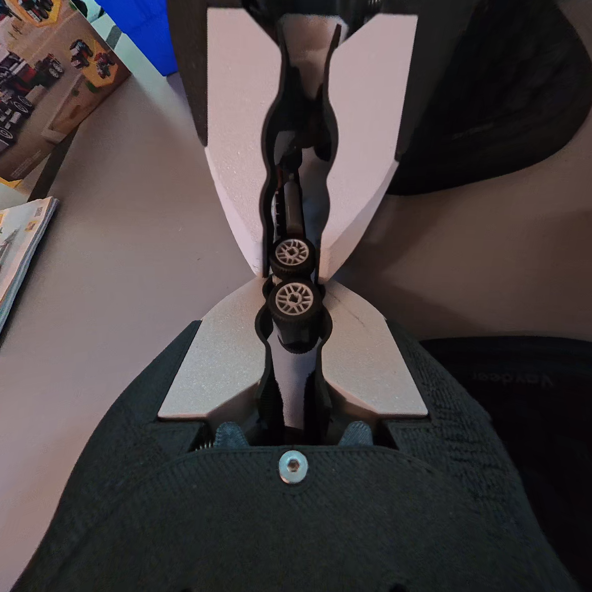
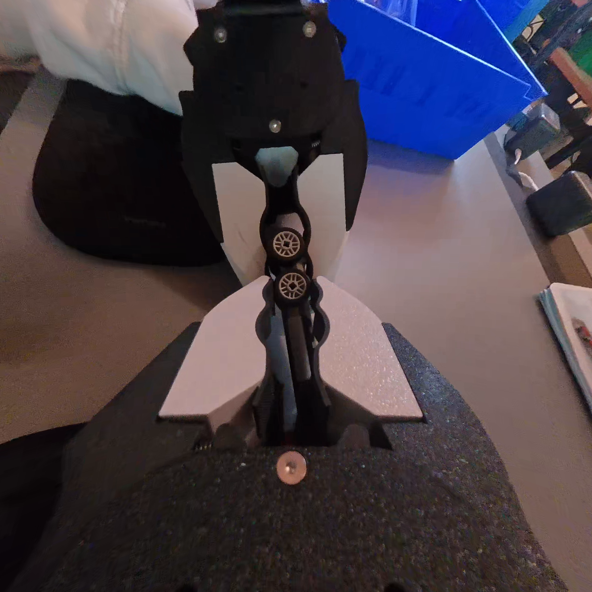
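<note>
My two grippers meet tip to tip above the grey table (image 1: 144, 224). My left gripper (image 1: 292, 290) is shut on a small black toy wheel with a grey spoked rim (image 1: 294, 301), with a short dark piece behind it. The same wheel shows in the right wrist view (image 2: 286, 244). My right gripper (image 2: 293, 283) is shut on a long dark toy chassis piece (image 2: 296, 346) that carries a second, matching wheel (image 2: 293, 286) at its fingertips. In the left wrist view that second wheel (image 1: 291, 255) sits right against the first one.
A cardboard box printed with toy vehicles (image 1: 48, 80) and a booklet (image 1: 22, 256) lie at the left. A blue crate (image 2: 416, 80) stands behind. A black bag (image 2: 112, 192) lies on the table beside the grippers. Another booklet (image 2: 570, 336) lies at the right edge. Only a small space, under 4 cm, lies between the two pairs of fingers.
</note>
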Tool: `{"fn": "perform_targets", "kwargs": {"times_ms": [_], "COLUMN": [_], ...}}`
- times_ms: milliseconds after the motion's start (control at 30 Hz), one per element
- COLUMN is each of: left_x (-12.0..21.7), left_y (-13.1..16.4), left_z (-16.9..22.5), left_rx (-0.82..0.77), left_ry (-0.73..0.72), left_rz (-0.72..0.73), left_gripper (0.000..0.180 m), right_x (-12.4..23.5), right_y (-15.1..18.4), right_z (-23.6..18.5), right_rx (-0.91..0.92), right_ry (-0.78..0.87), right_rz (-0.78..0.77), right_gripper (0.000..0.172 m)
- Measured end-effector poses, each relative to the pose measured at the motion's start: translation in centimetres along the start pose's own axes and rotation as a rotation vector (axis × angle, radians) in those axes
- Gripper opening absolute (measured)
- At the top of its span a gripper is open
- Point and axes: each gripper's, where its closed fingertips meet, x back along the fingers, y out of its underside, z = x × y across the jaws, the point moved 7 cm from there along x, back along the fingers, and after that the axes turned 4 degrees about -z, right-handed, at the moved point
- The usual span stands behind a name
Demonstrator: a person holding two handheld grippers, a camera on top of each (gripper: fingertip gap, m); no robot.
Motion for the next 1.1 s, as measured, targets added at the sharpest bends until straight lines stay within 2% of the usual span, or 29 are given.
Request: {"fn": "perform_targets", "kwargs": {"times_ms": [33, 133, 167, 233, 367, 500, 533, 567, 600, 633, 667, 733, 833, 867, 1000, 1100], "left_x": [0.0, -0.2, -0.3, -0.3, -0.1, -0.1, -0.1, -0.3, -0.4, -0.3, -0.3, -0.2, -0.2, -0.2, -0.1, -0.1], "left_y": [0.0, 0.0, 0.0, -0.1, -0.3, -0.5, -0.4, -0.1, 0.0, 0.0, -0.1, 0.0, 0.0, -0.1, -0.2, -0.2], "left_z": [0.0, 0.2, 0.3, 0.3, 0.4, 0.6, 0.6, 0.5, 0.4, 0.5, 0.5, 0.3, 0.2, 0.3, 0.3, 0.5], "left_rx": [0.005, -0.004, -0.009, 0.003, -0.013, -0.030, -0.027, -0.016, -0.012, -0.026, -0.033, 0.005, 0.011, 0.007, -0.024, -0.049], "left_ry": [0.006, 0.028, 0.044, 0.061, 0.036, 0.029, 0.029, 0.030, 0.034, 0.027, 0.023, 0.050, 0.056, 0.048, 0.021, 0.009], "left_rz": [0.000, -0.020, -0.027, -0.022, 0.004, 0.028, 0.017, -0.038, -0.054, -0.042, -0.033, -0.028, -0.018, -0.016, 0.004, 0.001], "left_gripper": [0.023, 0.024, 0.024, 0.023, 0.024, 0.024, 0.023, 0.023, 0.023, 0.023, 0.023, 0.023, 0.023, 0.023, 0.023, 0.023], "right_x": [0.1, 0.3, 0.4, 0.9, 1.6, 2.3, 2.8, 5.0, 6.4, 6.9, 6.7, 5.4, 3.7, 3.1, 1.3, 0.2], "right_y": [-0.1, -0.4, -0.4, -0.3, -0.1, -0.1, -0.6, -2.7, -3.5, -3.1, -2.0, 0.1, 0.6, 0.5, -0.7, -0.4], "right_z": [-0.2, -1.8, -2.0, -1.7, -0.8, -0.9, -1.0, -0.4, 1.2, 2.2, 2.4, 1.4, -0.4, -0.6, -0.6, -0.3], "right_rx": [0.065, 0.424, 0.454, 0.368, 0.036, 0.013, -0.008, -0.173, -0.315, -0.247, -0.121, -0.054, -0.076, -0.049, 0.021, 0.013], "right_ry": [0.033, 0.180, 0.194, 0.156, 0.002, -0.033, -0.046, -0.111, -0.125, -0.007, 0.094, 0.060, -0.011, -0.001, 0.048, 0.000], "right_rz": [-0.017, -0.081, -0.073, -0.022, 0.084, 0.137, 0.220, 0.550, 0.654, 0.581, 0.430, 0.181, 0.084, 0.043, -0.015, -0.121], "right_gripper": [0.021, 0.021, 0.021, 0.021, 0.019, 0.019, 0.000, 0.000, 0.000, 0.000, 0.000, 0.003, 0.038, 0.042, 0.037, 0.035]}}
